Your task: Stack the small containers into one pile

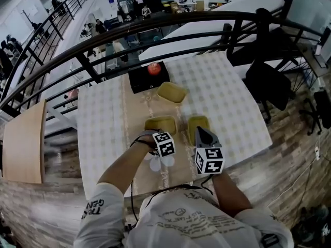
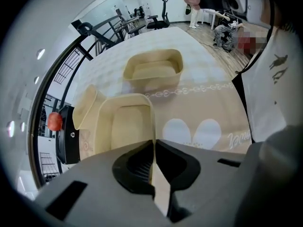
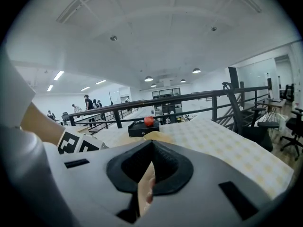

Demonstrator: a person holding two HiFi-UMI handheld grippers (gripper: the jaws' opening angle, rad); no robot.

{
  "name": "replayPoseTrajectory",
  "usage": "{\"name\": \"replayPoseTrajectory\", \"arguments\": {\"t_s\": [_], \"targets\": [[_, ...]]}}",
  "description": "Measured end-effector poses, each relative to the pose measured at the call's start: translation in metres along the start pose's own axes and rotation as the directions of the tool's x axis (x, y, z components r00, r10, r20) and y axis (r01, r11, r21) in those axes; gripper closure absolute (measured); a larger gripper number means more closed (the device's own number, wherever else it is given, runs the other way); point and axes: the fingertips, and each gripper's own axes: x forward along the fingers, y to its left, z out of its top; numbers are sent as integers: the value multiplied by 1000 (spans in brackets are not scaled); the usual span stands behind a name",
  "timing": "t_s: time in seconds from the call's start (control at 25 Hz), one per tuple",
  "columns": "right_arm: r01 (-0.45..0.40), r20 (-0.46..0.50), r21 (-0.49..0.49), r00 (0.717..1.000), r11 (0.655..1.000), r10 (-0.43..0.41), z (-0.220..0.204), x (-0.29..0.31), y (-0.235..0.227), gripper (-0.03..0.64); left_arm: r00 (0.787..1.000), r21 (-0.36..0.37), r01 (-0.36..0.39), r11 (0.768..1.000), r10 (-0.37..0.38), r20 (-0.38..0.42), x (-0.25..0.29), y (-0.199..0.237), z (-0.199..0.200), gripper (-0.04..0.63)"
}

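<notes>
Three small yellow containers lie on the checked tablecloth. One (image 1: 161, 125) is in front of my left gripper (image 1: 161, 138), and it fills the near field of the left gripper view (image 2: 125, 124). A second (image 1: 198, 124) lies under my right gripper (image 1: 199, 131). The third (image 1: 171, 92) rests tilted by the black box, and its rim (image 3: 152, 135) shows just over the right jaws. Both grippers are shut with nothing in them, the left gripper (image 2: 154, 144) low over the cloth and the right gripper (image 3: 152, 143) pointing level across the table.
A black box (image 1: 149, 76) with a red ball (image 1: 154, 68) on top stands at the table's far side. White heart prints (image 2: 189, 131) mark the cloth near me. A dark railing (image 1: 155, 27) curves behind the table, and an office chair (image 1: 269, 81) stands to the right.
</notes>
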Motion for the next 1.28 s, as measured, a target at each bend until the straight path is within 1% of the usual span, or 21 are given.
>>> {"name": "replayPoseTrajectory", "arguments": {"t_s": [0.24,0.56,0.72,0.88,1.0,1.08,1.16,1.2,1.24,1.28], "targets": [[-34,-29,-2,999,999,34,-7,13,-15,623,999,-20,26,999,-26,-36,21,-7,3,581],[-74,-57,-10,996,997,73,-12,19,-21,623,996,-46,56,997,-59,-71,32,-10,0,581],[-89,-70,-16,994,996,87,-16,24,-23,623,996,-68,73,995,-77,-51,33,-13,2,580],[-106,-78,-19,991,994,104,-17,30,-20,623,997,-106,80,991,-79,11,24,-12,5,549],[-122,-81,-24,989,992,120,-17,34,-15,623,994,-165,75,983,-61,88,11,-8,10,546],[-129,-79,-27,989,991,127,-17,36,-12,623,988,-205,66,976,-35,149,-1,-4,15,546],[-136,-80,-30,988,990,133,-17,38,-8,623,976,-248,49,967,7,218,-13,0,20,546],[-140,-80,-33,987,990,137,-16,38,-7,623,966,-280,34,959,40,254,-21,4,22,546],[-145,-80,-37,987,989,142,-16,39,-5,623,954,-322,15,947,83,289,-28,9,24,546],[-149,-80,-40,986,988,145,-15,40,-3,623,937,-370,-8,929,136,323,-36,16,25,546]]}}
